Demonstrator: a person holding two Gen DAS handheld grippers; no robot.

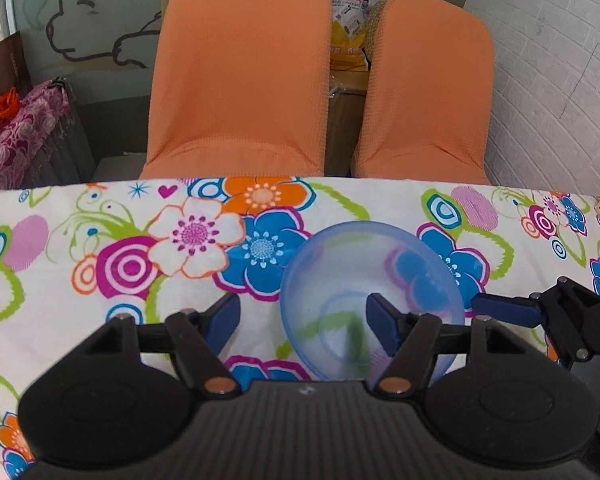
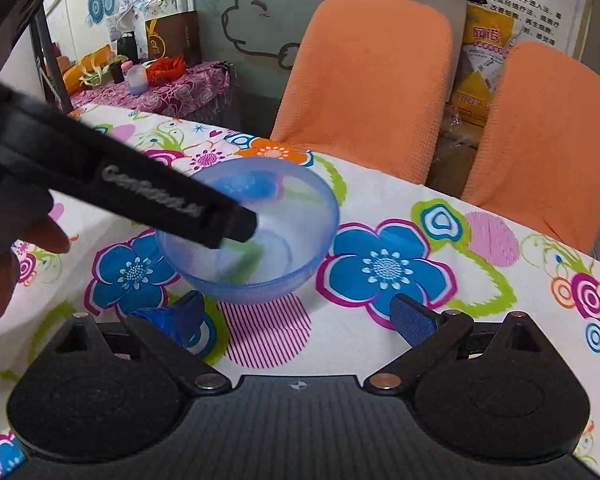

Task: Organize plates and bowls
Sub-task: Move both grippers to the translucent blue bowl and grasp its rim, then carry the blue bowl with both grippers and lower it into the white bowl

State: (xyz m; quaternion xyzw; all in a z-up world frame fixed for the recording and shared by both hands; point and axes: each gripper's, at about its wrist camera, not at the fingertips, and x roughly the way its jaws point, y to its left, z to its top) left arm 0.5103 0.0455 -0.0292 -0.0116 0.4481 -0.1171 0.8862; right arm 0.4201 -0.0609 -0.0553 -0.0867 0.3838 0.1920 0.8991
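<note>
My left tongs (image 1: 302, 320) gape with one finger inside the blue bowl (image 1: 370, 280) on the bench (image 1: 80, 320), my right tongs (image 2: 296, 316) wait open just before it, so I judge closing on its rim comes next.

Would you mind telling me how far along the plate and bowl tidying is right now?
Nothing looks done: only one blue translucent bowl is visible, alone on the floral tablecloth, with no plates or stack in view. In hand: the left gripper, jaws open, straddles the bowl's rim without gripping. The right gripper waits open beside it. Grasping and placing remain.
</note>
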